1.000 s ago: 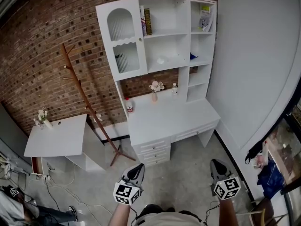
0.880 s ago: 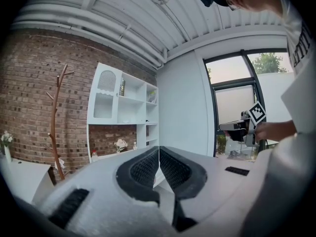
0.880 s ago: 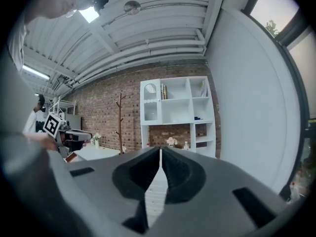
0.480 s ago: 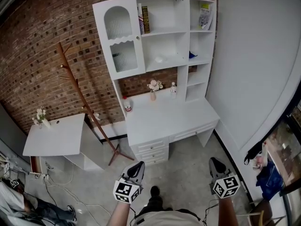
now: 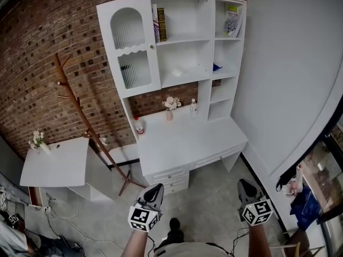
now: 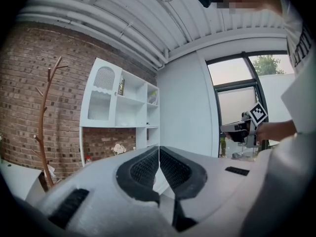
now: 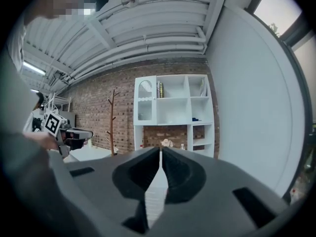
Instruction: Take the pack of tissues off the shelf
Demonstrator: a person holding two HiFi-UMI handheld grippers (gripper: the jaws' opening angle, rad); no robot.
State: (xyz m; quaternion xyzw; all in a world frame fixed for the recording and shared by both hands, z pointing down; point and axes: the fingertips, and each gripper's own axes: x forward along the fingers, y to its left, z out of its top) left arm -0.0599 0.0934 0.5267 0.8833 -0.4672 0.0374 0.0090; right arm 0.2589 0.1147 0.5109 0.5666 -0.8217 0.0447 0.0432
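Note:
A white desk-and-shelf unit [image 5: 182, 42] stands against the brick wall, well ahead of both grippers. A small white object [image 5: 177, 73] lies on its middle shelf, a blue one [image 5: 215, 67] in the right compartment, and a green-and-white pack [image 5: 231, 19] at top right; which is the tissues I cannot tell. My left gripper [image 5: 156, 188] and right gripper [image 5: 245, 184] hang low over the floor, far from the shelves, both shut and empty. The left gripper view shows its pads [image 6: 148, 169] meeting, with the shelf unit [image 6: 123, 107] beyond them. In the right gripper view the jaws touch at their tips.
The desk top [image 5: 187, 143] carries a flower vase [image 5: 170, 103], a small bottle [image 5: 193, 107] and a red-capped jar [image 5: 139, 130]. A wooden coat stand [image 5: 80, 116] and a small white table [image 5: 53, 167] stand left. A grey wall [image 5: 278, 79] runs along the right. A person [image 5: 13, 237] is at the lower left.
The shelf unit has slid left and slightly down in the head view as I step toward it; a foot shows below. Both grippers keep their place and stay shut.

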